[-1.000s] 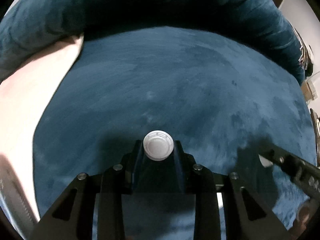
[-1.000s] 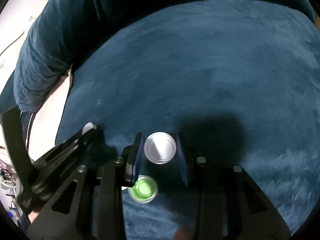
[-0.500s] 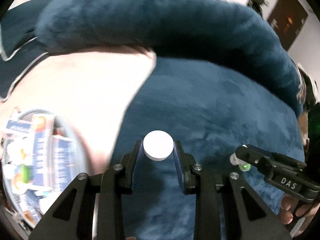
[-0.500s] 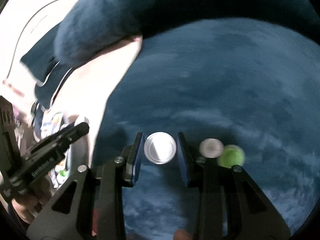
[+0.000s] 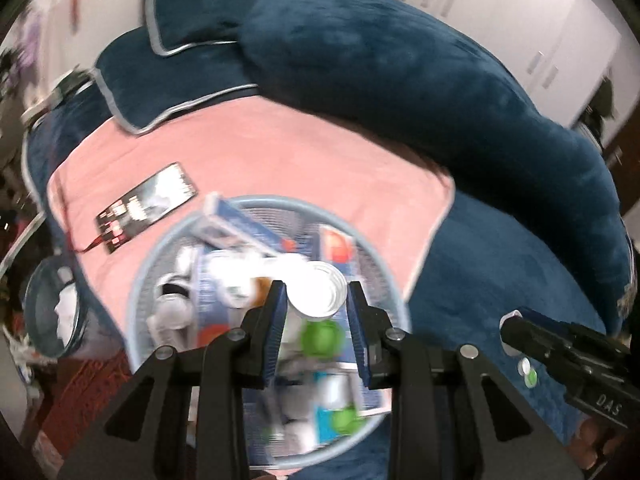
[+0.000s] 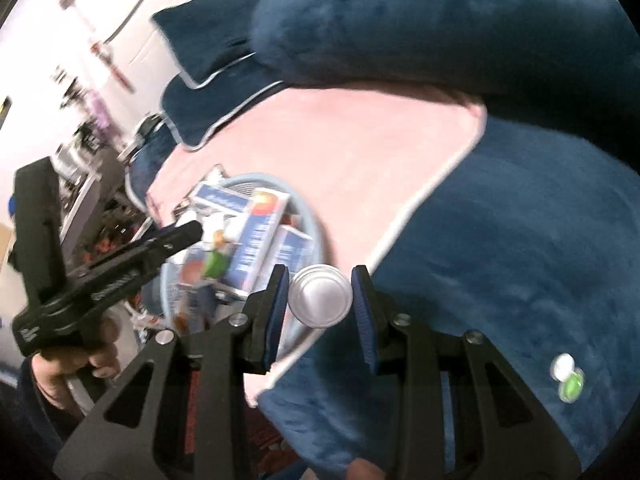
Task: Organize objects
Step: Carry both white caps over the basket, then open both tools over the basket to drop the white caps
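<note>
My left gripper (image 5: 316, 292) is shut on a small white round container (image 5: 318, 290) and hangs over a light blue mesh basket (image 5: 384, 280) filled with blue-and-white boxes and small green-capped bottles. My right gripper (image 6: 320, 296) is shut on a silver-white round container (image 6: 320, 295), just right of the same basket (image 6: 316, 220). Two small containers, one white (image 6: 563, 364) and one green-topped (image 6: 572, 387), lie on the blue blanket at the right. In the left wrist view, the right gripper (image 5: 510, 322) shows at the right; the right wrist view has the left gripper (image 6: 192, 232) at its left.
The basket stands on a pink sheet (image 5: 280, 152) beside a dark blue plush blanket (image 5: 500, 264) and a long blue bolster (image 5: 400, 60). Blue pillows (image 5: 180, 52) lie behind. A dark flat packet (image 5: 148, 204) rests on the sheet. A second round bin (image 5: 52, 312) sits at the left.
Both grippers have swung left and upward off the blue blanket, rolling as they went, each carrying its container. The basket and pink sheet have come into view; two small containers stay behind on the blanket.
</note>
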`<action>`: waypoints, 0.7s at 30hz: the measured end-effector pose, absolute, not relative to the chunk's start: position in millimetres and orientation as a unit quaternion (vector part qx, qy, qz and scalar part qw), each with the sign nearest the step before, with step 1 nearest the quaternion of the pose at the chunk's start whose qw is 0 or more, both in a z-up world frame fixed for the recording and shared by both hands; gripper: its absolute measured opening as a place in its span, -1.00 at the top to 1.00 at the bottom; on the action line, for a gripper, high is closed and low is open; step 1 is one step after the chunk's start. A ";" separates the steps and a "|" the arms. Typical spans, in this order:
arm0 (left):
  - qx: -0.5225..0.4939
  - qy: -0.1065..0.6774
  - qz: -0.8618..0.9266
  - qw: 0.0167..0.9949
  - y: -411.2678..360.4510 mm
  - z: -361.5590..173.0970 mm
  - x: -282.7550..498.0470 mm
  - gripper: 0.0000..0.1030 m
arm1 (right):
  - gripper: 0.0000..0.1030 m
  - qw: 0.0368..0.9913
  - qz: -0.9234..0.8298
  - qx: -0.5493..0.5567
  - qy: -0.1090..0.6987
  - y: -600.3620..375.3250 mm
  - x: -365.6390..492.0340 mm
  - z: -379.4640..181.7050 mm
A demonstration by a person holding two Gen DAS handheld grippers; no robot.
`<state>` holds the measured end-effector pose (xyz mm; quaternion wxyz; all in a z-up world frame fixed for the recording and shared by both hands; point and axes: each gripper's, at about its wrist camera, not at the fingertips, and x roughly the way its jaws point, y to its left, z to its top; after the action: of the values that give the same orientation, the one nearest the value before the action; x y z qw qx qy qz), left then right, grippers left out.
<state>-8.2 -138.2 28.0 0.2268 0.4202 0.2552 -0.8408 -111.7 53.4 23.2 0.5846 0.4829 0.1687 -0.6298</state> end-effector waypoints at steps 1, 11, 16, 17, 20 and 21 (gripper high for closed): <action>0.417 0.262 -0.838 0.234 -147.2 26.9 -1.5 0.40 | 0.35 0.589 -0.625 0.482 0.175 45.2 -103.4 23.4; 0.401 0.307 -0.820 0.270 -194.0 19.9 35.1 0.40 | 0.35 0.626 -0.574 0.493 0.187 -9.6 -41.6 25.2; 0.403 0.311 -0.818 0.267 -195.1 16.1 35.6 0.40 | 0.32 0.636 -0.559 0.502 0.175 -20.6 -33.6 23.4; 0.403 0.312 -0.818 0.267 -195.2 15.1 35.4 0.38 | 0.32 0.640 -0.555 0.505 0.166 -21.4 -34.9 22.7; 0.409 0.314 -0.814 0.267 -194.2 12.8 35.3 -0.65 | -0.11 0.638 -0.555 0.514 0.146 -20.8 -39.5 23.8; 0.406 0.315 -0.816 0.267 -193.6 13.6 36.3 -0.76 | -0.51 0.637 -0.556 0.515 0.141 -19.3 -40.9 24.3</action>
<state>36.3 -193.6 13.6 0.2670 0.4056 0.3146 -0.8156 -40.9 -19.3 24.3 0.6367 0.5149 0.1412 -0.5563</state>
